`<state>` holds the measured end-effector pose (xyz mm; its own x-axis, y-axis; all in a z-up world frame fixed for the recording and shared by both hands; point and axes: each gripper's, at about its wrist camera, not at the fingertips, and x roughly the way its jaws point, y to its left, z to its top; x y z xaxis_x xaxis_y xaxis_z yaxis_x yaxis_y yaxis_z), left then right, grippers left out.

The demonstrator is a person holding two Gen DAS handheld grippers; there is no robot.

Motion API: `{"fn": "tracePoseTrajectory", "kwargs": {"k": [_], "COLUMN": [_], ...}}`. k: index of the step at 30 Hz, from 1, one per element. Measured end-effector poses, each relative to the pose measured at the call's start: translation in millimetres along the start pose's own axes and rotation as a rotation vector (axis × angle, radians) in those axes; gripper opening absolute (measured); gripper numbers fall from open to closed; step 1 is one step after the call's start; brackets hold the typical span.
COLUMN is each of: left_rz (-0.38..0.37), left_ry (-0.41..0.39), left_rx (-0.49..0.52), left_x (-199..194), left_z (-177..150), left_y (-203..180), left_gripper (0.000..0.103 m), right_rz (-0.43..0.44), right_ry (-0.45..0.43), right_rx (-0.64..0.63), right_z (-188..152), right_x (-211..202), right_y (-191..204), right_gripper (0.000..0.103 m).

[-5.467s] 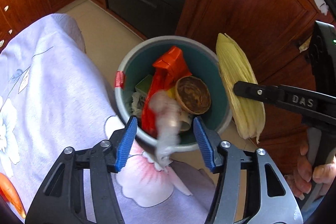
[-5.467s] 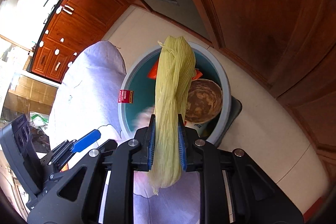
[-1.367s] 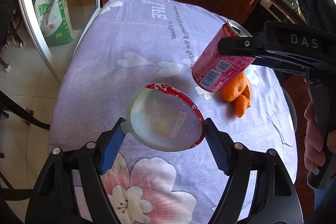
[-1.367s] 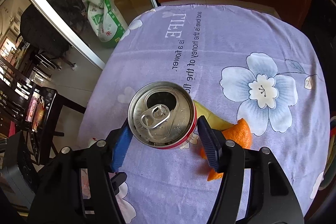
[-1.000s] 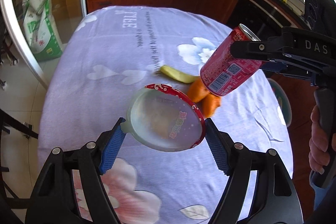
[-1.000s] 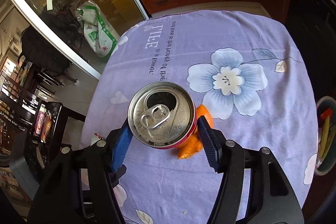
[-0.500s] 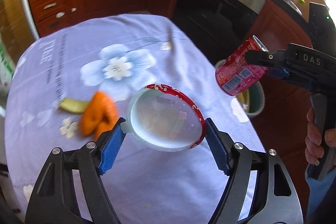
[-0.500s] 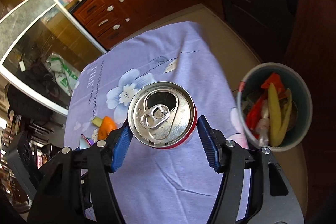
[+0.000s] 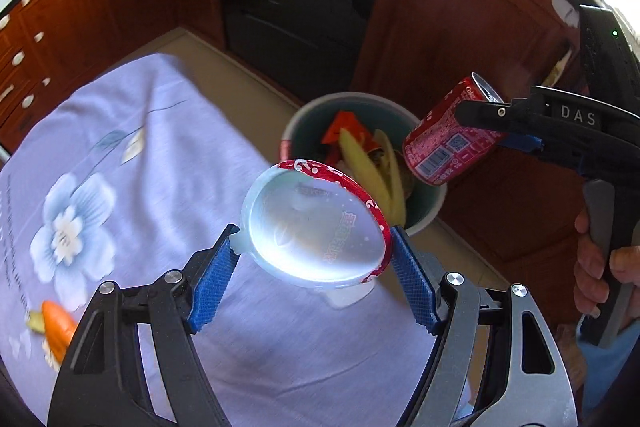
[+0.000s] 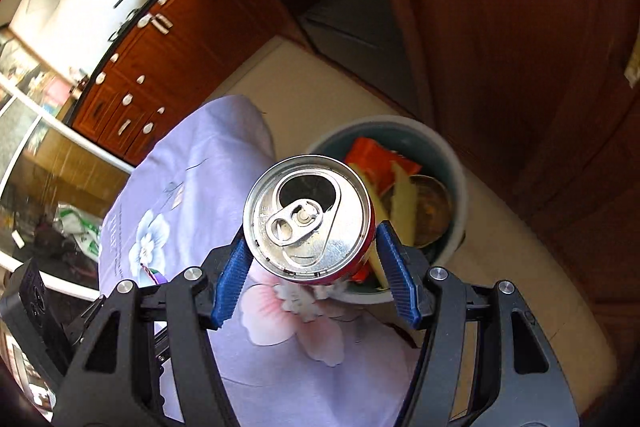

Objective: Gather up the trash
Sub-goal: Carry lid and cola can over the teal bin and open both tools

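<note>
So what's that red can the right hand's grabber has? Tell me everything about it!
The red aluminium drink can has white lettering and a barcode on its side. Its silver top is already open, with the pull tab lying flat beside the dark mouth hole. The right gripper holds it by the sides between its blue ribbed fingers. It hangs tilted in the air, over the near rim of the round grey bin of rubbish on the floor.

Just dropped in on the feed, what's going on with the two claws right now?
A person is clearing trash off a table with a floral cloth, a claw in each hand. The left claw grips a round plastic lid with a red rim by its edges. The right claw is clamped on an opened red soda can. Both are held near the bin on the floor beside the table, which already holds husks and wrappers. An orange peel lies on the cloth.
</note>
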<state>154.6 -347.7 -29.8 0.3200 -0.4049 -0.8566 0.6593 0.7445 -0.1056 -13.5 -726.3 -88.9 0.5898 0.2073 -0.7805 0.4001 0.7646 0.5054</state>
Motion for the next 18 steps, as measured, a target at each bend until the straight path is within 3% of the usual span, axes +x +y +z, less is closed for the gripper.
{"fn": "tracePoseTrajectory", "kwargs": {"k": [12,15,18], "left_rz": [-0.038,-0.023,0.003], "left_ry": [0.128,0.157,0.136], "left_rx": [0.054,0.039,0.048], "left_x": [91.7,103.2,100.9], "left_z": [40.6,44.3,42.1], "left_y": [-37.1,-34.0,-31.8], "left_gripper": [0.077,0.087,0.092], "right_rz": [-0.037,-0.039,-0.039], "right_ry": [0.031,0.038,0.045], "right_rx": [0.097,0.106,0.105], "right_z": [13.6,16.9,21.0], "right_x": [21.6,27.8,34.6], "right_y": [-59.8,-62.2,-60.8], "right_gripper": [0.059,0.059,0.059]}}
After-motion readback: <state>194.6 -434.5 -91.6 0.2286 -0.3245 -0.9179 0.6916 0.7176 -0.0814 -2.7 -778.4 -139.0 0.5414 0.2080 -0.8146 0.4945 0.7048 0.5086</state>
